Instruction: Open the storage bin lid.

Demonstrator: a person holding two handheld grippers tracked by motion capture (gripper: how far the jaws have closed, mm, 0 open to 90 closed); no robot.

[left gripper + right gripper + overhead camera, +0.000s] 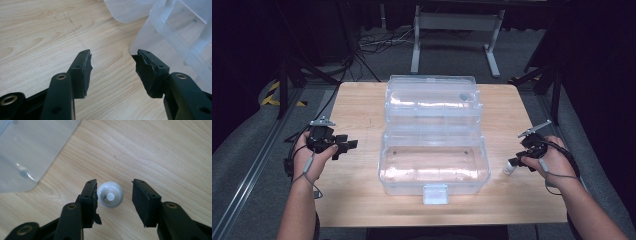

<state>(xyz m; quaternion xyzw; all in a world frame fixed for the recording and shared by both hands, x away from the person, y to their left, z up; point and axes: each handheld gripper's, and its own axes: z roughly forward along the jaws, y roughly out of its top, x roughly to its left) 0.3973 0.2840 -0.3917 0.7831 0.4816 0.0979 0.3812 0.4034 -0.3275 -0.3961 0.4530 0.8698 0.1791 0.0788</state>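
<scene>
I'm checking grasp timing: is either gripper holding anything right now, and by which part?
Nothing is held. The right gripper has its fingers either side of the small white bottle, one finger beside it and a gap at the other. The left gripper is open over bare table.

The table's middle is blocked by the open clear box (434,165), while bare wooden table (357,105) is left free on both sides of it.

White cap (110,194); clear box (434,172)
</scene>
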